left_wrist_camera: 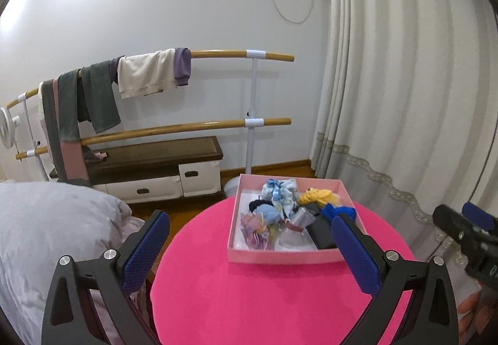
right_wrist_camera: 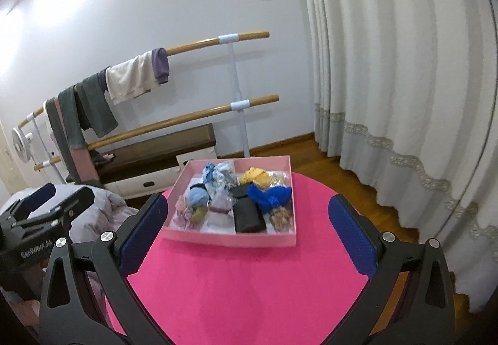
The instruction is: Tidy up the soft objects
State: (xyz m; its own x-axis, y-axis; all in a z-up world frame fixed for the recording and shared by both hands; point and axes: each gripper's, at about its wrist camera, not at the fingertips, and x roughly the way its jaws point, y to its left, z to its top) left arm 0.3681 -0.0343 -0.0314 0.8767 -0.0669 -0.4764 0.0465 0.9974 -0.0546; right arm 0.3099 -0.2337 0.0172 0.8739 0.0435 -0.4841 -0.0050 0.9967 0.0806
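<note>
Right wrist view: we've got the round pink table (right_wrist_camera: 236, 289), then the pink box (right_wrist_camera: 230, 239) of soft bits at its far side. Both grippers, left (left_wrist_camera: 250, 247) and right (right_wrist_camera: 247, 234), hang spread and empty, so next we probably reach in and pinch one piece

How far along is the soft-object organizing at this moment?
Done: nothing visibly sorted; the scrunchies and other soft pieces lie jumbled in the shallow pink cardboard box on the round pink table. In hand: nothing; left gripper and right gripper are open and empty. Left: apparently all of it.
</note>
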